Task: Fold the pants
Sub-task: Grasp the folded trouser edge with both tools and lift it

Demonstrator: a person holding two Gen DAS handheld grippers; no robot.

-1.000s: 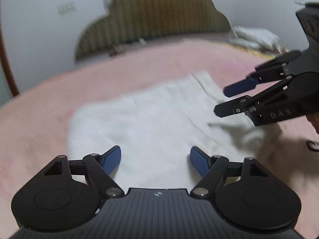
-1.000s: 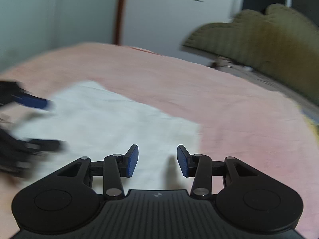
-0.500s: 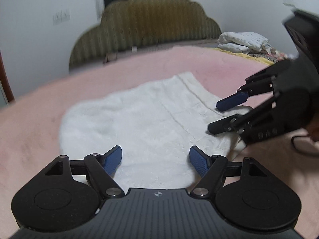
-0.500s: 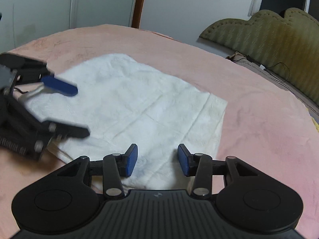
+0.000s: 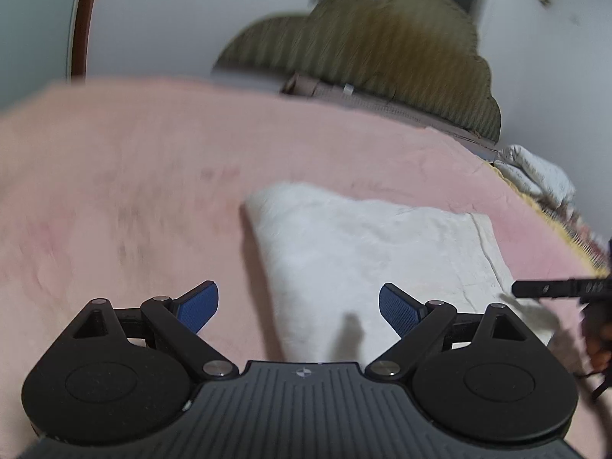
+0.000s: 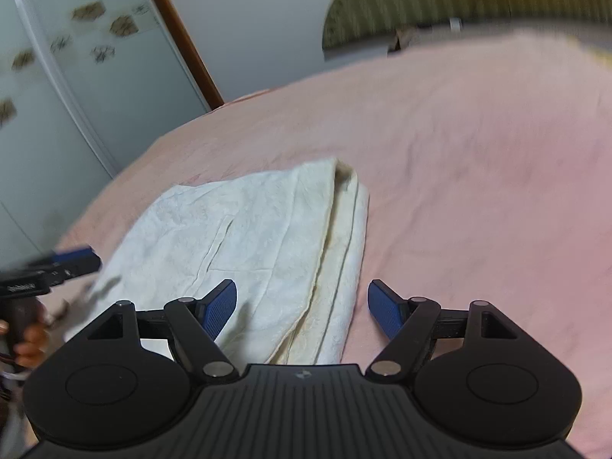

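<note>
While the pink bedspread [image 5: 134,176] fills most of both views, the left gripper [image 5: 298,306] hangs over it with its blue pads [image 5: 199,306] spread and still widening, nothing caught between them; one pad is above bare bedspread and the other above the white pants [image 5: 363,244]. The pants lie folded into a flat stack on the bedspread, well in from its far edge, their rounded fold toward the left in the left wrist view and layered hems toward the right. At the right edge of that view a finger of the right gripper [image 5: 562,290] pokes in just beside the stack's corner. In the right wrist view the right gripper [image 6: 302,308] is likewise opening, pads apart and clear of the cloth, with the stacked edges of the pants [image 6: 267,237] below the gap. A green headboard [image 5: 382,46] rises past the bedspread's far edge, with a pile of patterned cloth [image 5: 535,172] at its right corner.
</note>
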